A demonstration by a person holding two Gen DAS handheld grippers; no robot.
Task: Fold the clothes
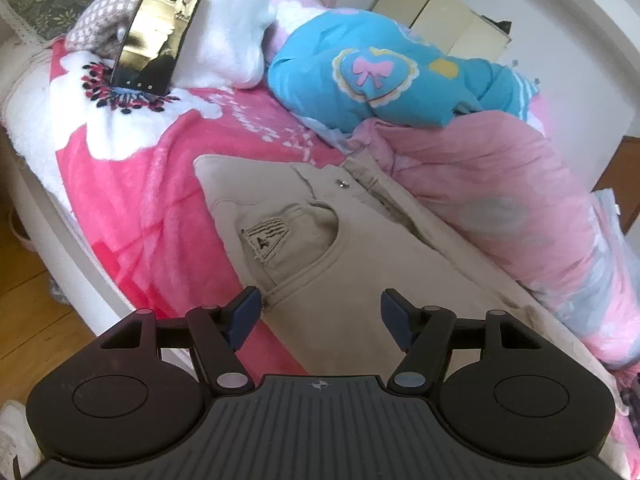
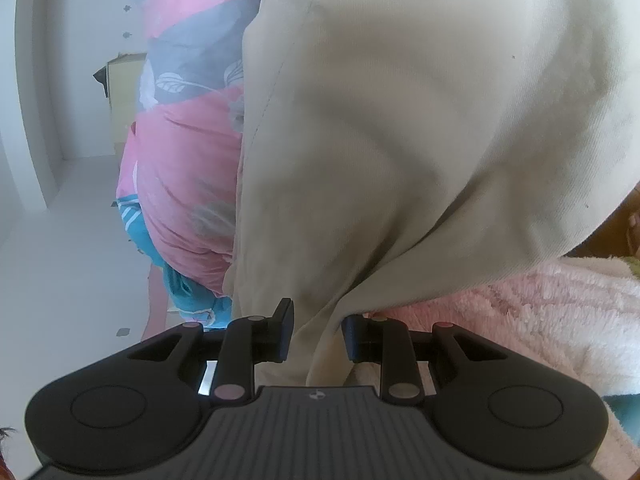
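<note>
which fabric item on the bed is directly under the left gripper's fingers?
The beige trousers, lying flat with pocket and waist button showing. The blue bow-print bundle and pink quilt sit farther back; the pink floral blanket lies underneath, off to the side.

No legible text; white script on the pink blanket (image 1: 132, 184) too blurred.

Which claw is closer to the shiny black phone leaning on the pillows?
Left. The left claw hovers over beige cotton trousers, the phone ahead beyond them. The right claw grips trouser cloth; no phone in its view.
</note>
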